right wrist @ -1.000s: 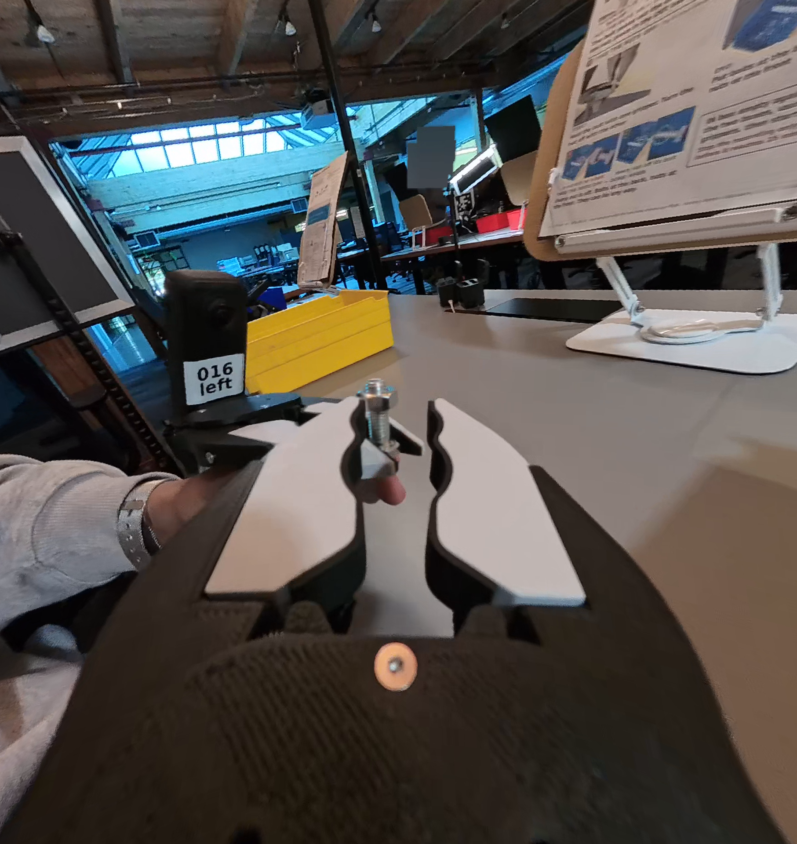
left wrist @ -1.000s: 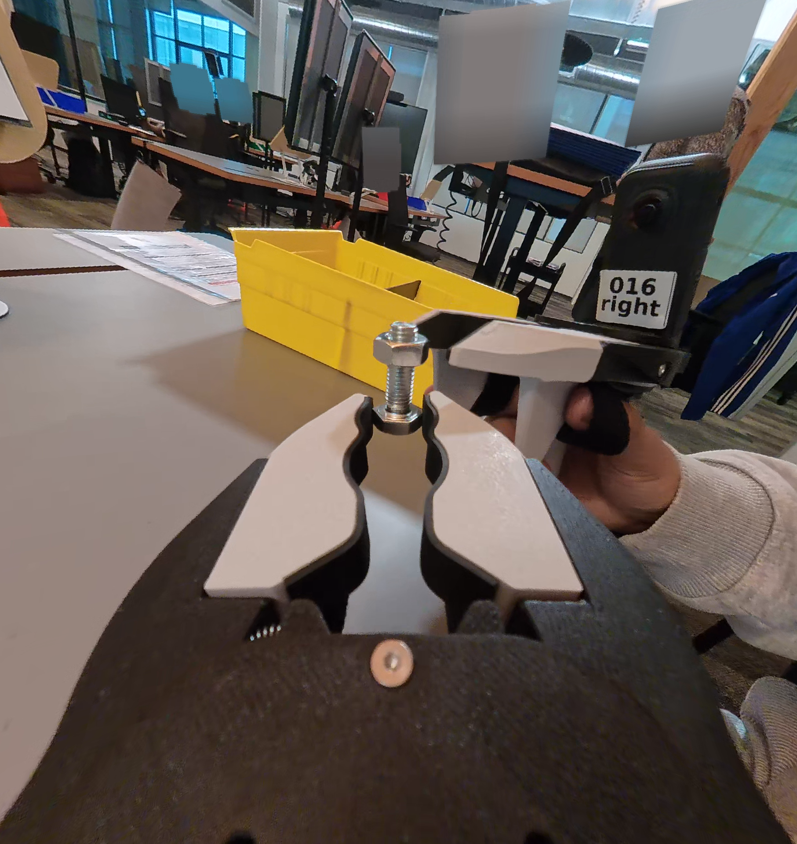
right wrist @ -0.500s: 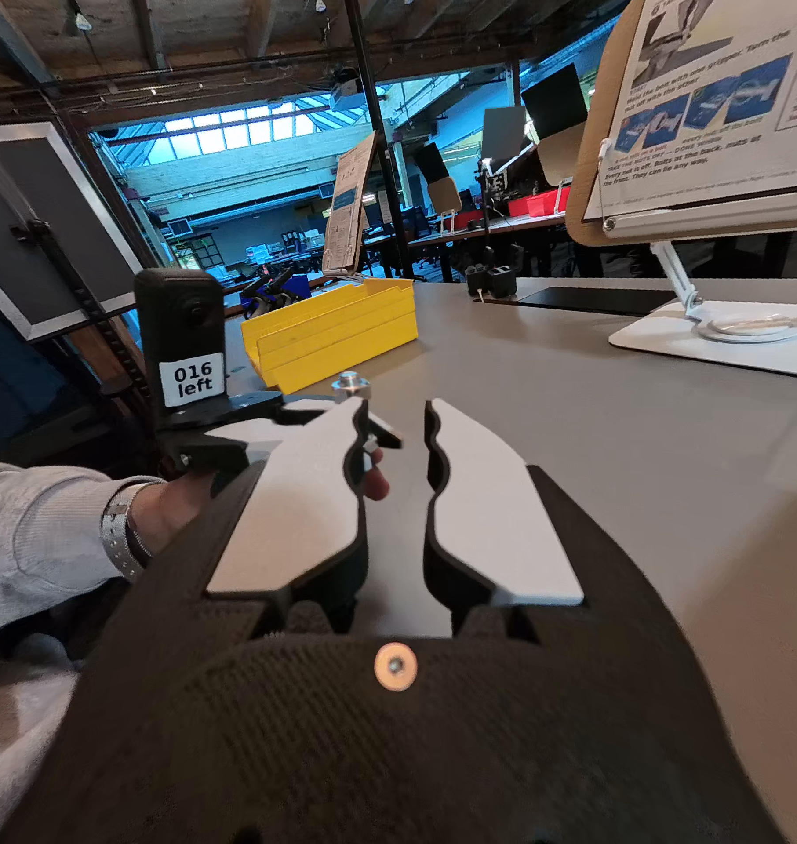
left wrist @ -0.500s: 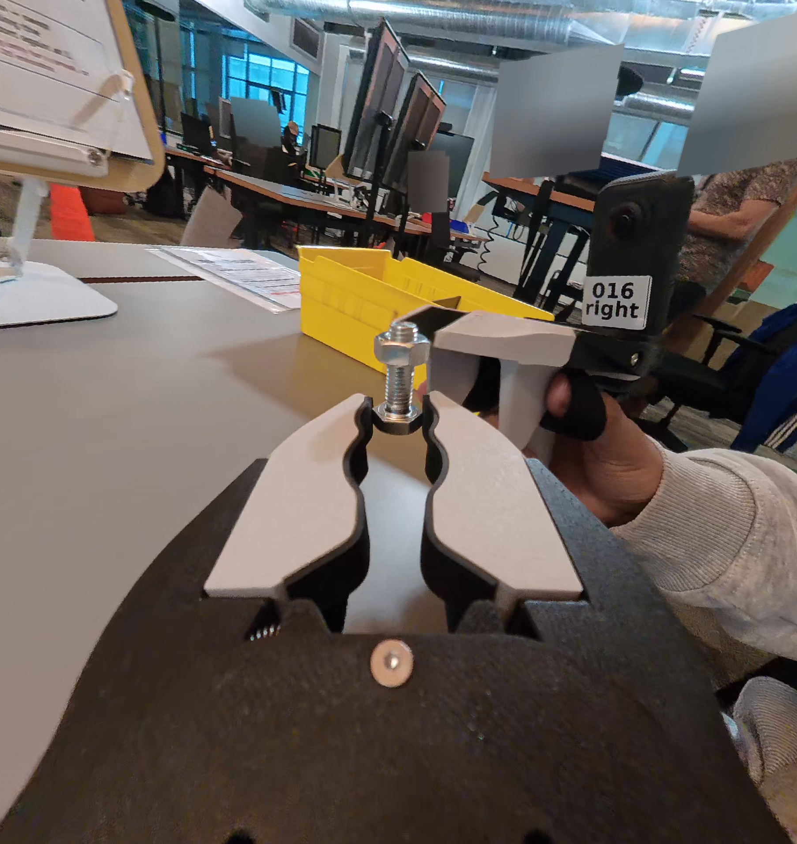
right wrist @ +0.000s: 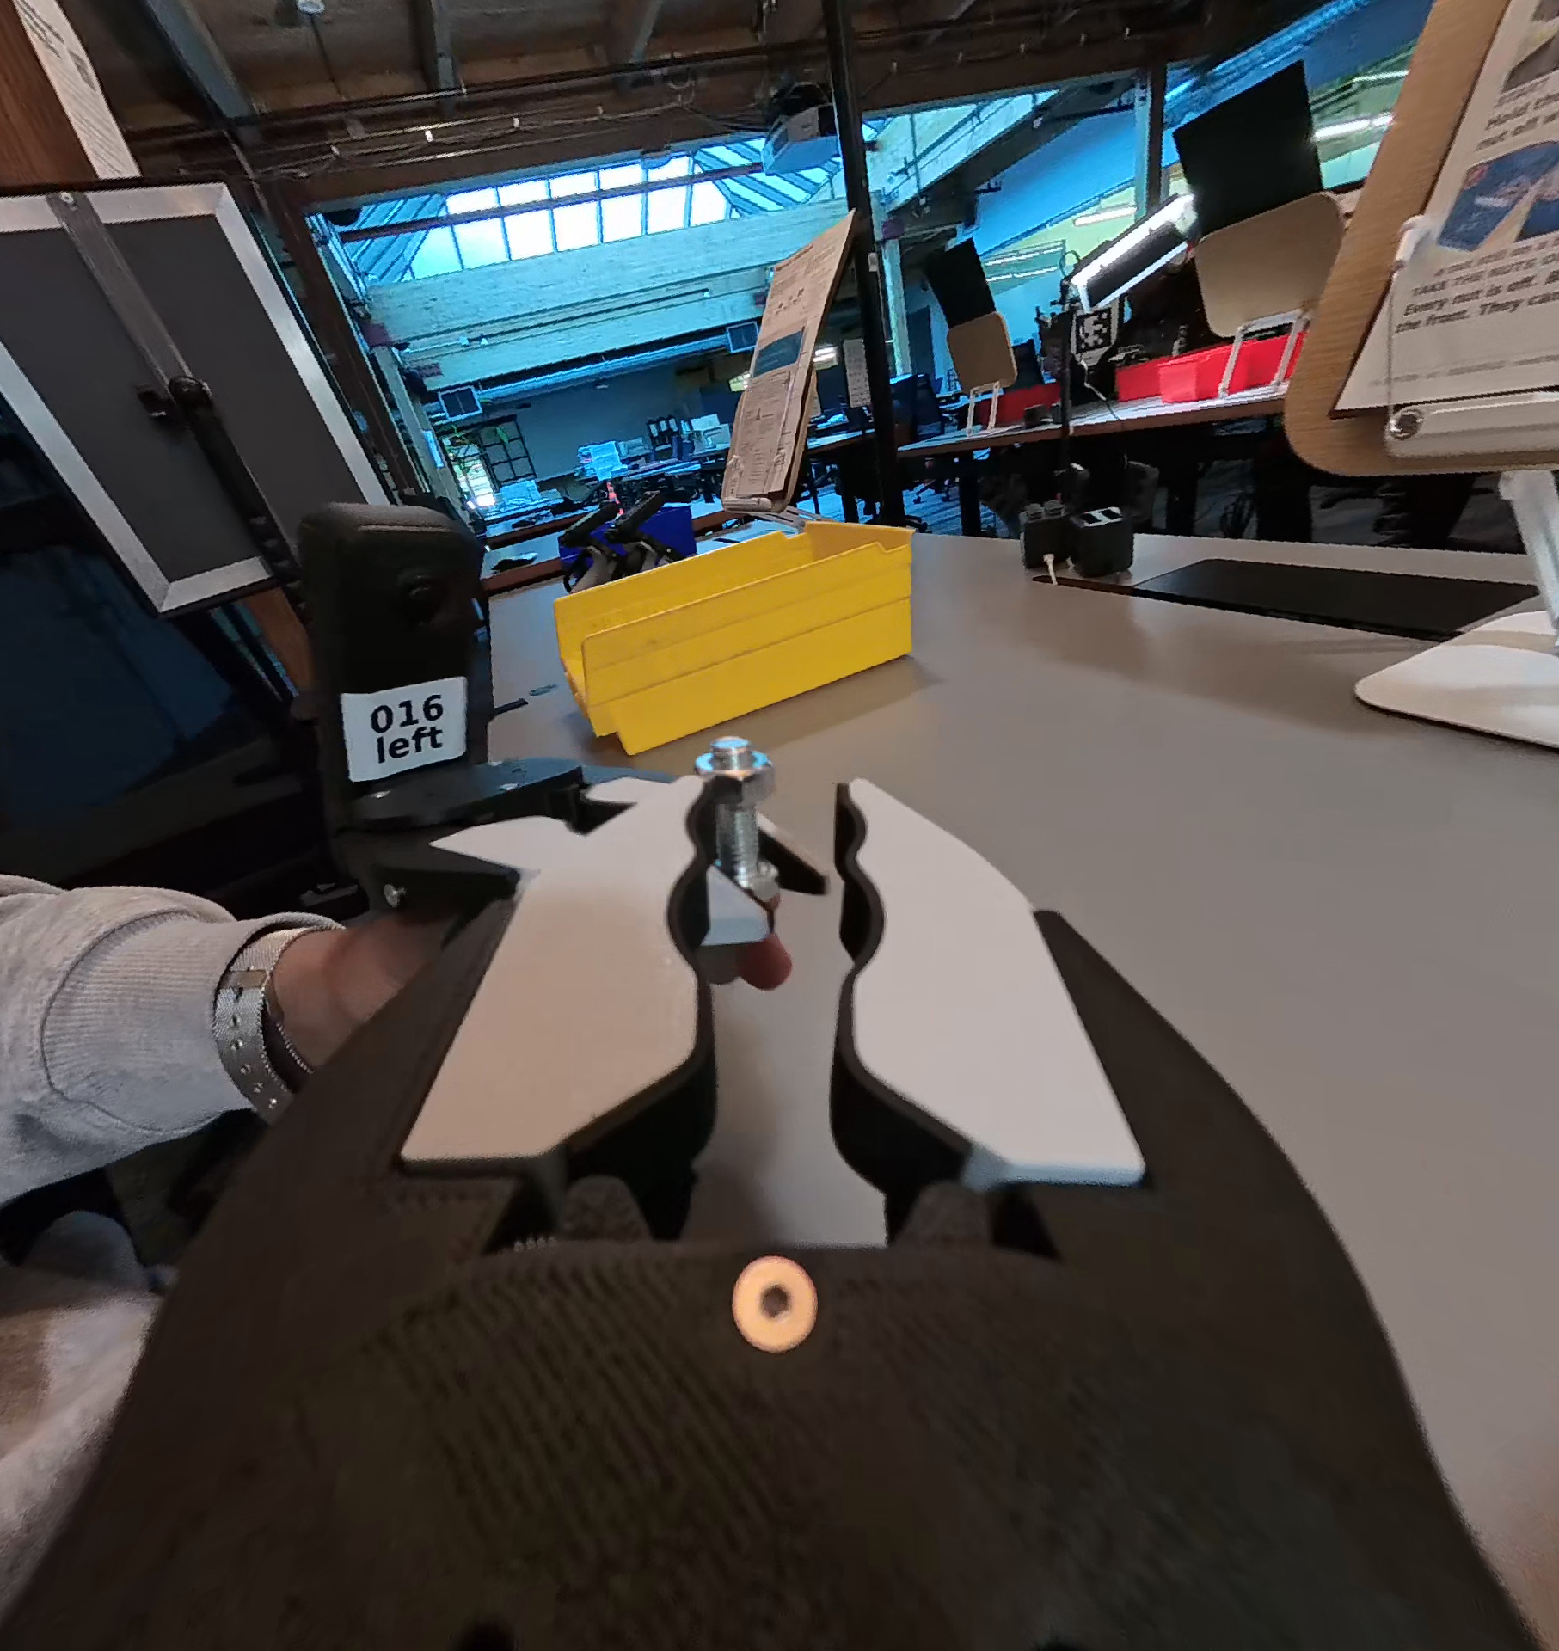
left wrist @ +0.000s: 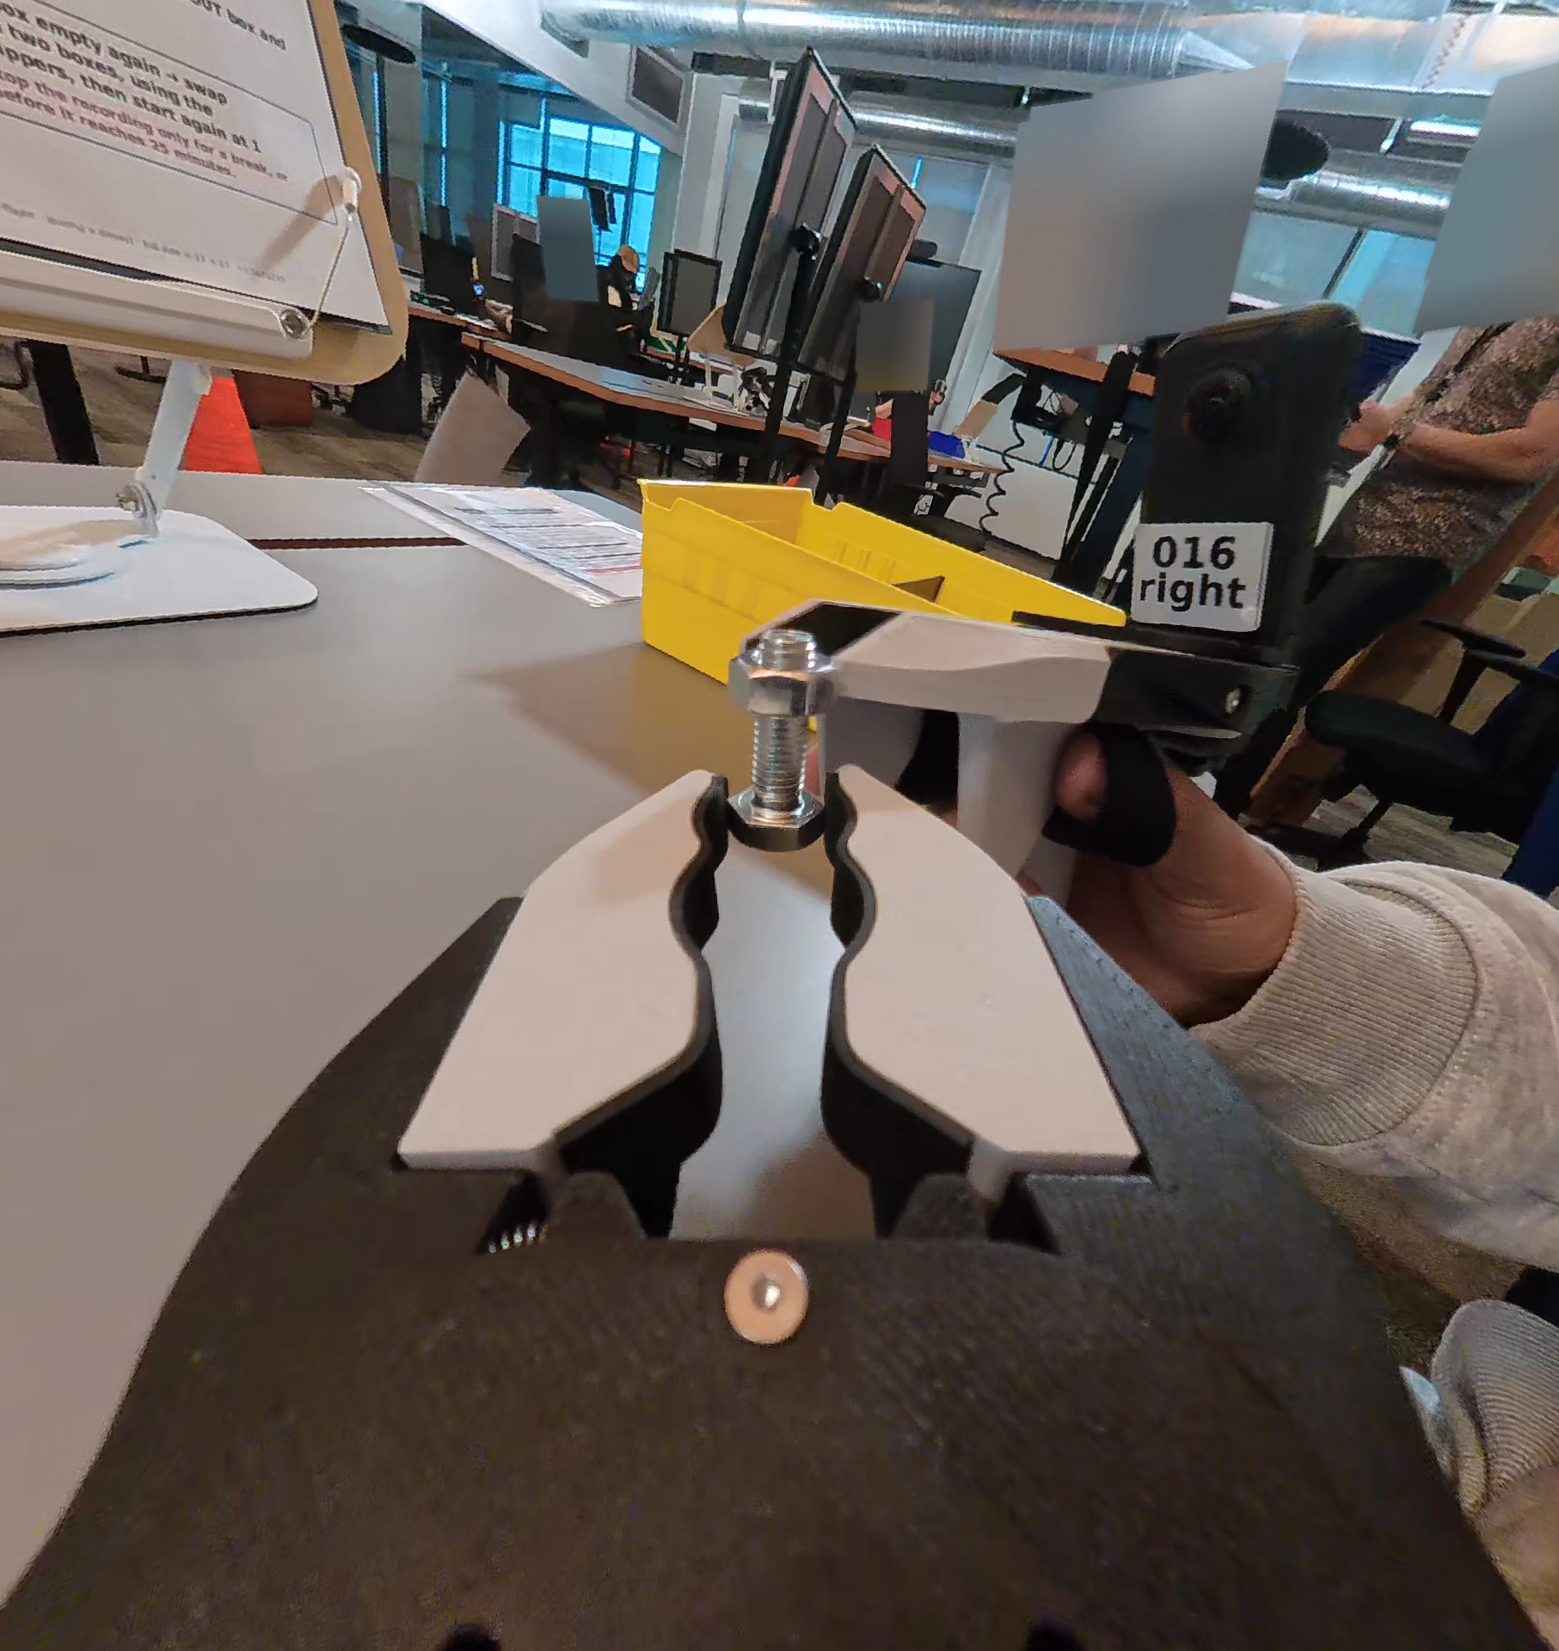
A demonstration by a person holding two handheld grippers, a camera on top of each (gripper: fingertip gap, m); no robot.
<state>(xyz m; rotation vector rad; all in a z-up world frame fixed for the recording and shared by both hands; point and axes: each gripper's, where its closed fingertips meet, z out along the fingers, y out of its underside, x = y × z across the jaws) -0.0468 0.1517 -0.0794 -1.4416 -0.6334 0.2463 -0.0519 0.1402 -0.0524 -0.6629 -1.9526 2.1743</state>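
Observation:
My left gripper [left wrist: 774,795] is shut on the hex head of a silver bolt [left wrist: 777,759], which stands upright above the grey table [left wrist: 266,804]. A silver nut [left wrist: 780,683] sits at the top of its thread. My right gripper [left wrist: 834,688] comes in from the right at nut height, one fingertip against the nut's side. In the right wrist view my right gripper [right wrist: 767,804] is open. The nut [right wrist: 733,777] and bolt [right wrist: 740,835] sit between its fingertips, close to the left finger and apart from the right one. The left gripper [right wrist: 740,902] holds the bolt from below.
A yellow bin [left wrist: 811,572] stands on the table behind the bolt; it also shows in the right wrist view [right wrist: 740,643]. A white document stand [left wrist: 132,572] is at the far left, a laminated sheet [left wrist: 534,536] lies beside the bin. A person [left wrist: 1472,429] stands beyond the table edge. Only a small space, under 4 cm, lies between the two pairs of fingers.
Both grippers have swung left across the table with the bolt still held. The right gripper slid so the nut passed behind its left finger, then came back with the nut between its fingertips.

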